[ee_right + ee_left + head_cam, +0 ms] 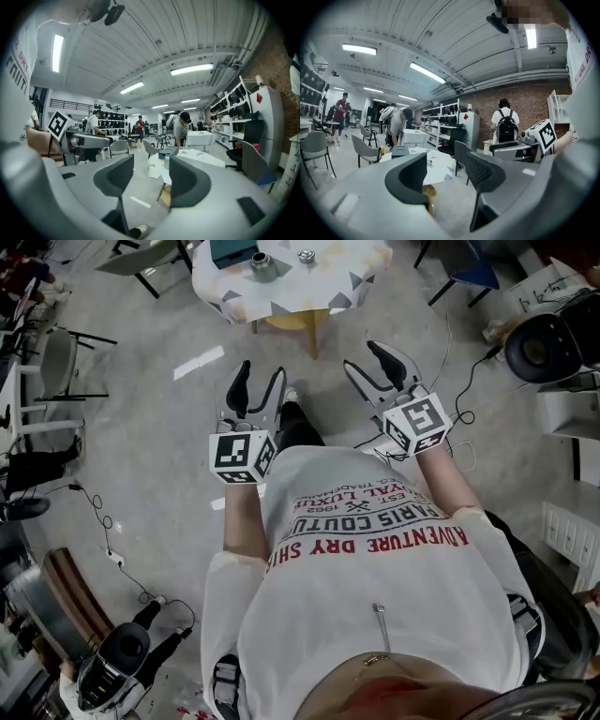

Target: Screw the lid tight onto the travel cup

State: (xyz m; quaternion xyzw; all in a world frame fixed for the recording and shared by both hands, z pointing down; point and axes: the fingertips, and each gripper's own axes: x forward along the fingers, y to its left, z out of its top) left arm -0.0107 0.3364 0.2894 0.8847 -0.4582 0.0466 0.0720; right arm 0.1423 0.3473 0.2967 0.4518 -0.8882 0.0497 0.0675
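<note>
Standing on the worktop (281, 298) back from its near edge, the metal travel cup (263, 266) looks stiff and probably slippery, best held round its body, with the lid (307, 255) lying near it, while the left hand-held gripper (260, 381) and the right hand-held gripper (364, 358) are open, empty and well apart from it.

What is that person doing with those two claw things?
A person holds a gripper in each hand. The left gripper and the right gripper are both open, with nothing between the jaws. They point toward a small table ahead, where a metal cup stands and a small shiny piece, probably its lid, lies apart from it. Nothing is picked up yet, so the screwing has not started.
</note>
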